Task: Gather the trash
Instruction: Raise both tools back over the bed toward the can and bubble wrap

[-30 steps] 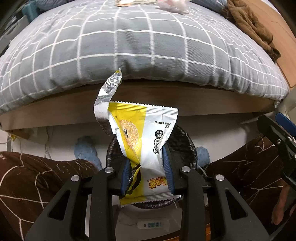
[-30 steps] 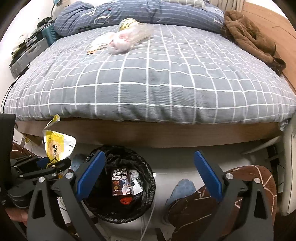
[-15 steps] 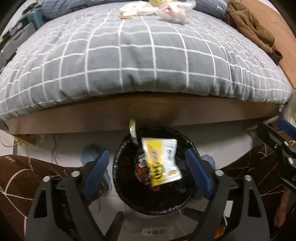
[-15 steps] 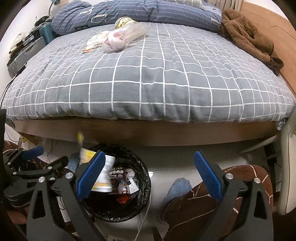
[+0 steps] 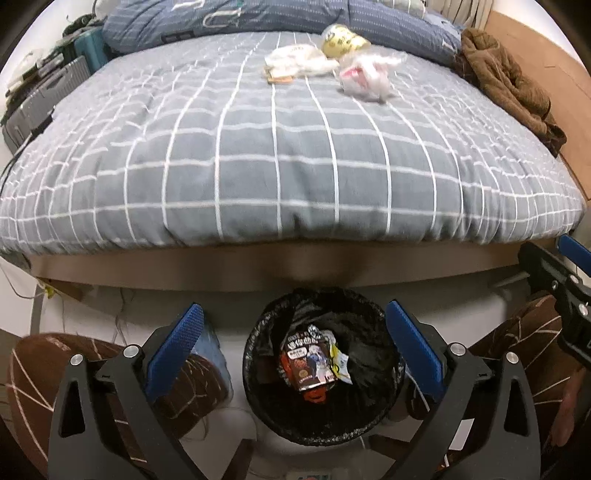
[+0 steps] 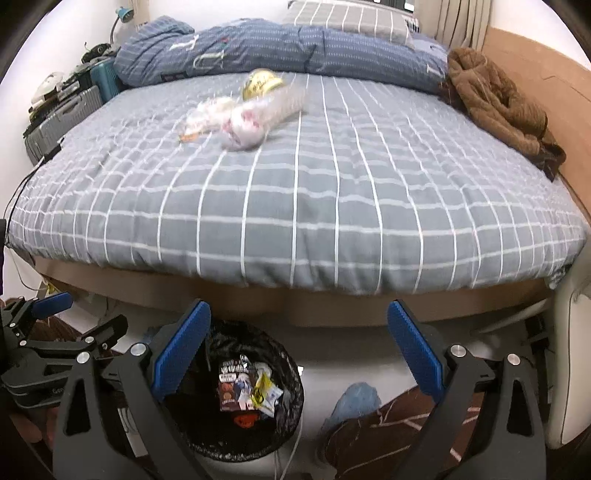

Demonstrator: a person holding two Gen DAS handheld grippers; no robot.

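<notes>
grey checked duvet [image 6: 314, 206] on the bed, brown garment [image 6: 498, 103] at its right edge, suitcases [image 6: 70, 110] left

A grey checked bed [image 5: 280, 155] is carrying crumpled plastic bags [image 5: 364, 75], a yellow packet [image 5: 341, 40], a brown garment [image 5: 509, 85] and blue bedding [image 5: 221, 16]; below, a bin [image 5: 258, 391] is sitting on the floor [image 5: 229, 435].

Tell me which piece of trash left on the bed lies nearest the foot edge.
The crumpled clear bag with pink inside; the white wrapper and yellow packet sit farther back, toward the pillows.
</notes>
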